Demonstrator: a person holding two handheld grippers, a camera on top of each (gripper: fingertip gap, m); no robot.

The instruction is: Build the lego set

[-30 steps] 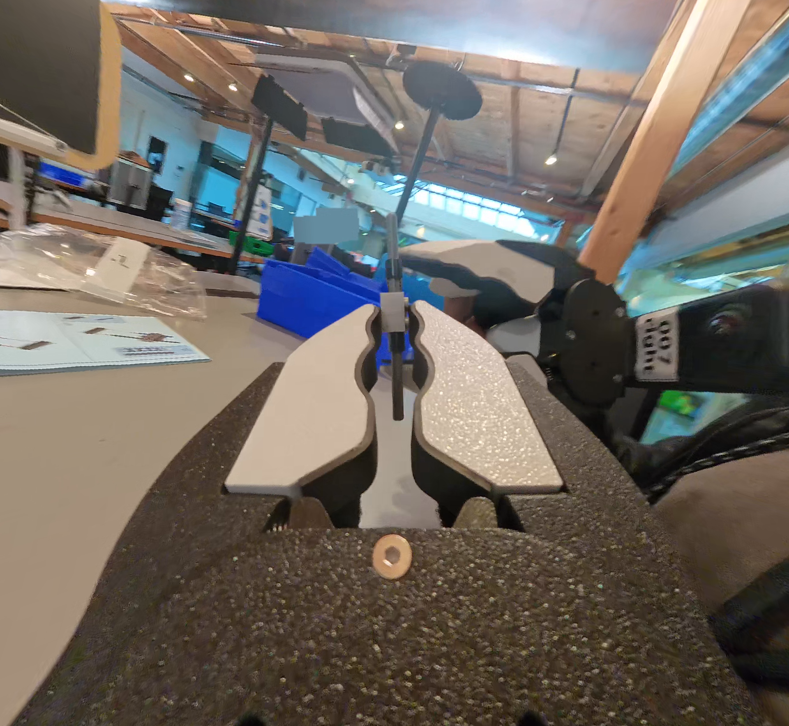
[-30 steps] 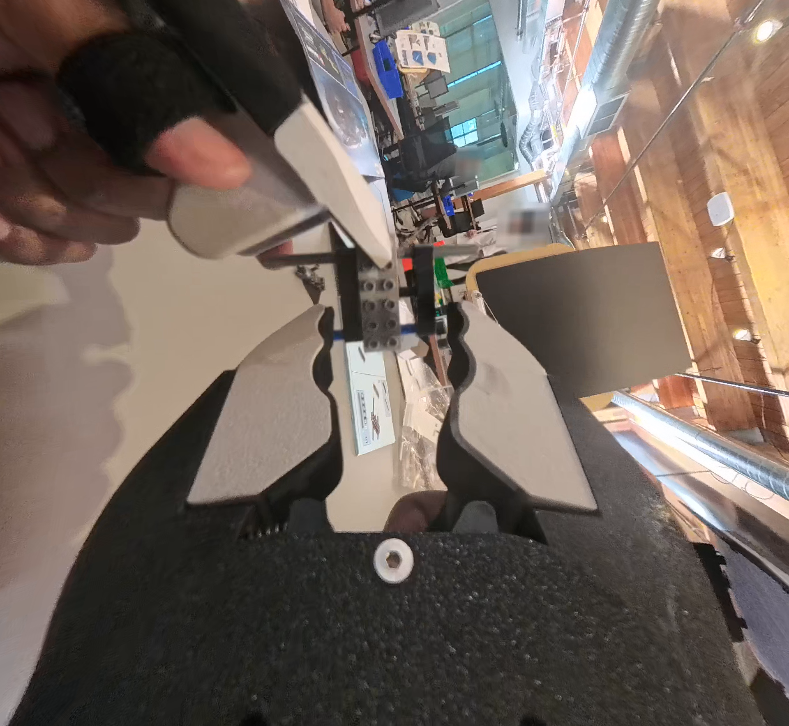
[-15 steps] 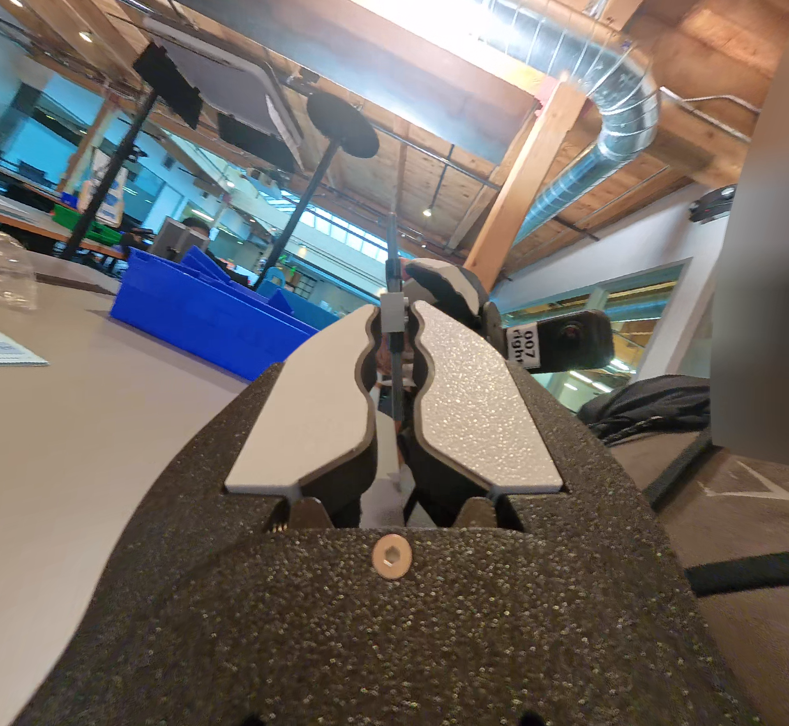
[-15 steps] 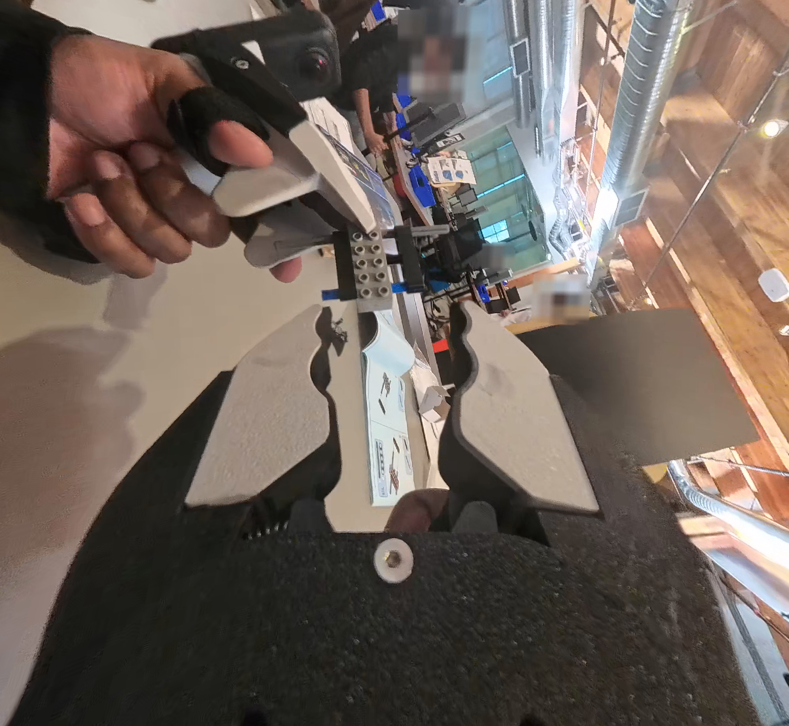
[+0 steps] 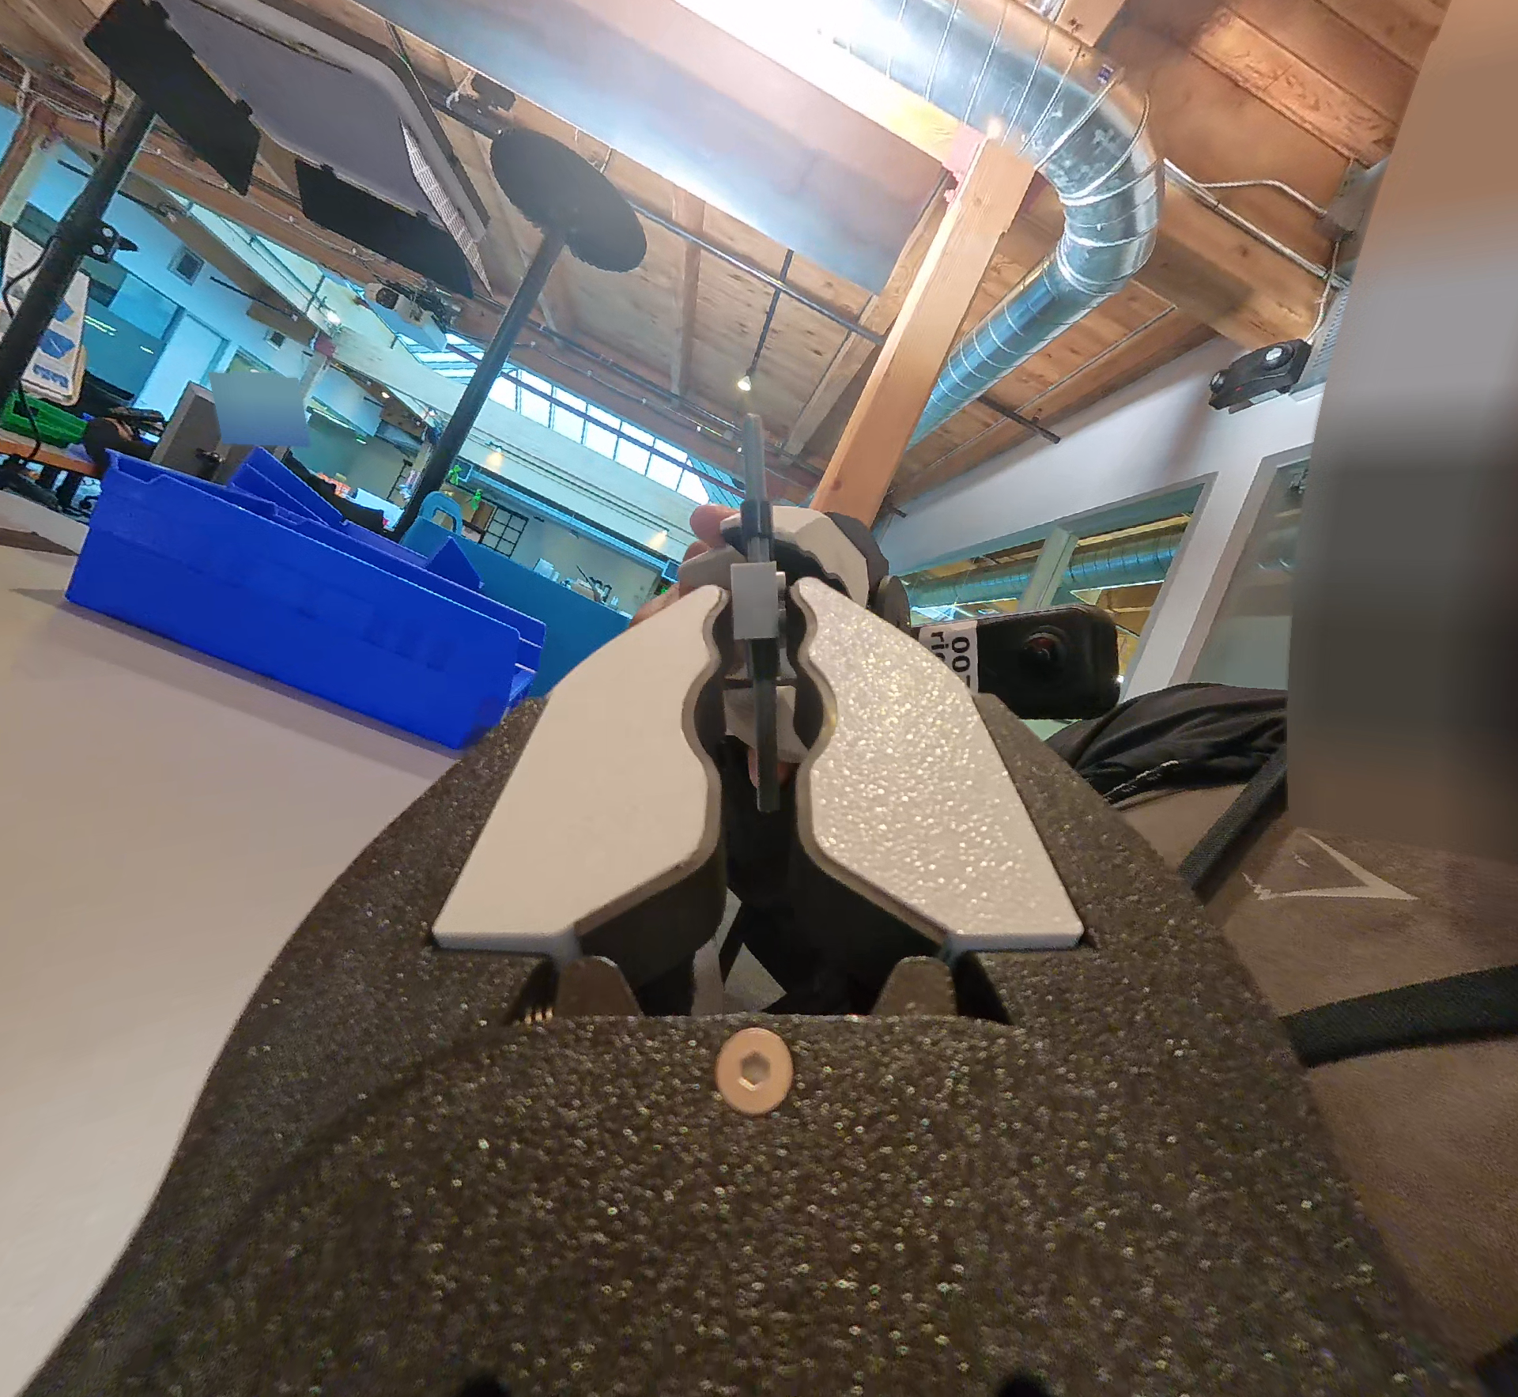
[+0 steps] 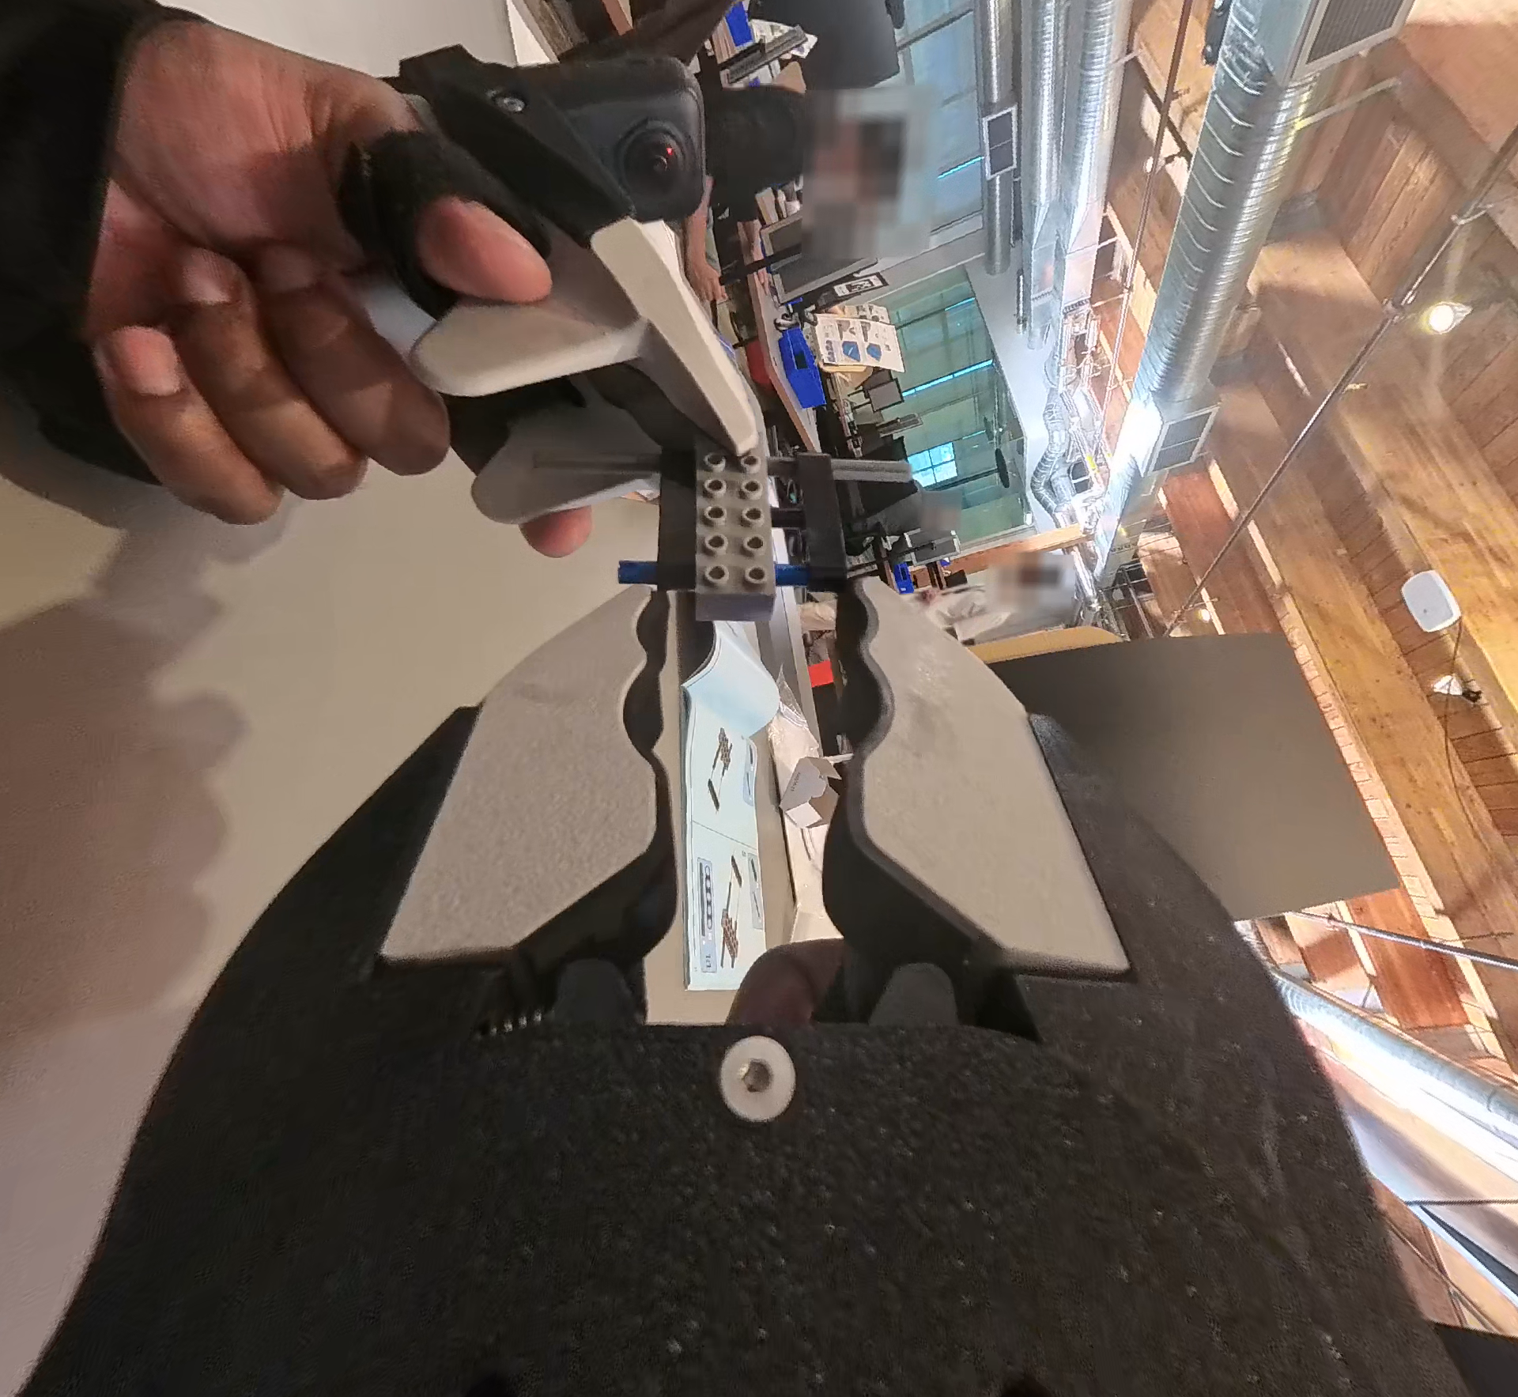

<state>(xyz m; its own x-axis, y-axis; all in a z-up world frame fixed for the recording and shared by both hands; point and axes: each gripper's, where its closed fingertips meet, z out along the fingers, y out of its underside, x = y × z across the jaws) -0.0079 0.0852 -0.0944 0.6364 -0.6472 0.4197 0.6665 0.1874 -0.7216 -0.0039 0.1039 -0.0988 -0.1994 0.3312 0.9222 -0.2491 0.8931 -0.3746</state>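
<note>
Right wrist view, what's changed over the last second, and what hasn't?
The right gripper has drawn back a little from the grey brick assembly: a second ago the bricks sat between its fingertips, now they lie just ahead of them, untouched. The left gripper keeps its clamp on the assembly throughout. The instruction booklet still lies on the table.

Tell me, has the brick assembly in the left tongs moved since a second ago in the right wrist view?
Yes. The grey brick assembly sat between the right tongs' fingertips then; now it sits just beyond them, higher in the view, held by the left tongs.
</note>
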